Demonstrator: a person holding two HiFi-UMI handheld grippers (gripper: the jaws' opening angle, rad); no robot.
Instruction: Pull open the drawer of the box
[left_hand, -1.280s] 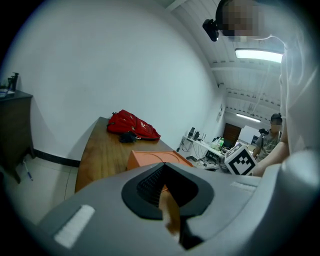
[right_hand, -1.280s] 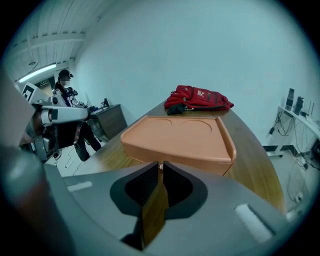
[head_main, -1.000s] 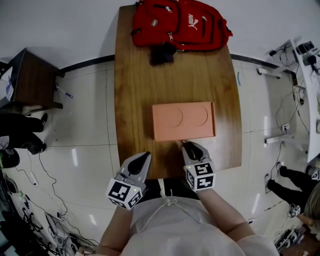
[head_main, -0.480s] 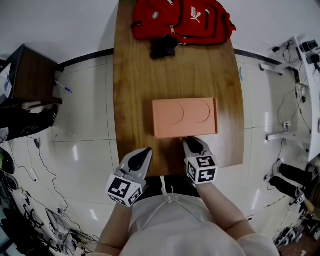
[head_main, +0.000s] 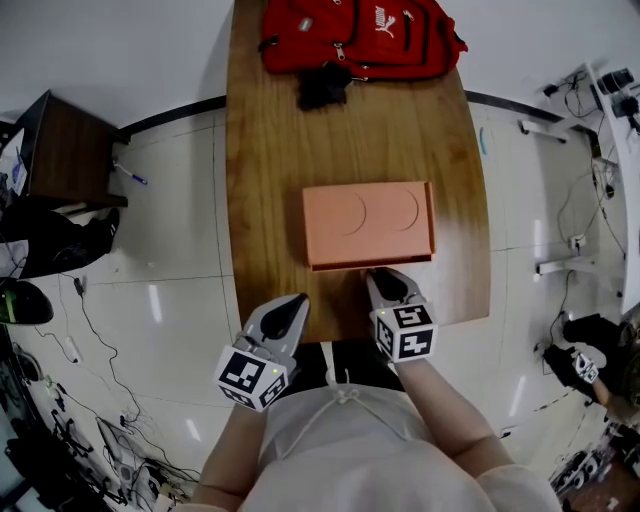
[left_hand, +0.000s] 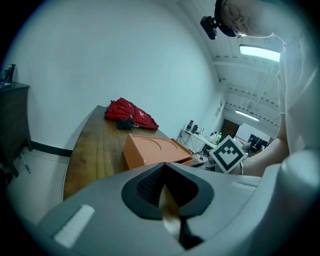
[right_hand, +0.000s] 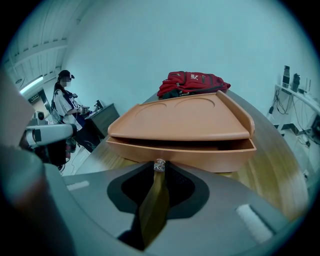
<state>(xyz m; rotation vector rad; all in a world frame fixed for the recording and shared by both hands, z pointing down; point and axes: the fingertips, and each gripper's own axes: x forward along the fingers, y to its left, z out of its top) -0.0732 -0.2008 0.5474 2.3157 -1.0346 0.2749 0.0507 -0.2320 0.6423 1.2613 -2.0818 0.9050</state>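
We see the orange box (head_main: 368, 222) in the middle of the wooden surface (head_main: 270, 150), its drawer (right_hand: 180, 150) out a crack — the inside too dark to read. The right hand-held gripper (head_main: 383, 283) is pinched on the drawer's small metal knob (right_hand: 159, 165); the left hand-held gripper (head_main: 292, 305) hangs closed, empty, at the near edge. A red backpack (head_main: 360, 35) lies at the far end; pale tiled floor (head_main: 170, 250) lies around.

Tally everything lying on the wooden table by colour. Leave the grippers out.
Orange: 1, the box, its knob clamped in the right gripper
Red: 1, the backpack
Black: 1, a dark item against the backpack
Total: 3
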